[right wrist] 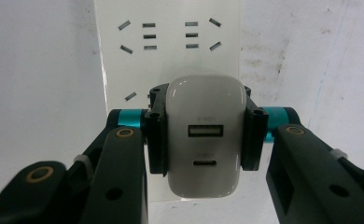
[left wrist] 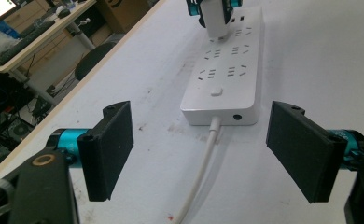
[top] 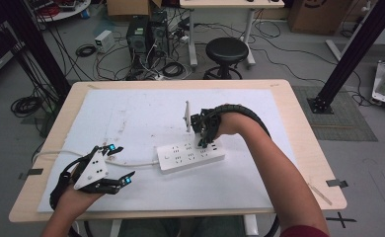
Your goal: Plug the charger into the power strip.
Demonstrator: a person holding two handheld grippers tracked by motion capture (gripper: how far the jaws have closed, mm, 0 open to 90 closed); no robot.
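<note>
On the white mat [top: 131, 118] near the table's [top: 299, 128] middle lies a white power strip [top: 190, 157], its cord [top: 131, 164] running left. Over its right end, the right gripper [top: 204, 139] points down from a bent wrist, jaws clamped on a white USB charger [right wrist: 204, 140] just above the sockets. Well left of the strip, the left gripper [top: 119, 165] rests low, jaws spread wide and empty, aimed along the cord.

Left gripper [left wrist: 199, 154] agape — right gripper [right wrist: 203, 135] clamped
</note>
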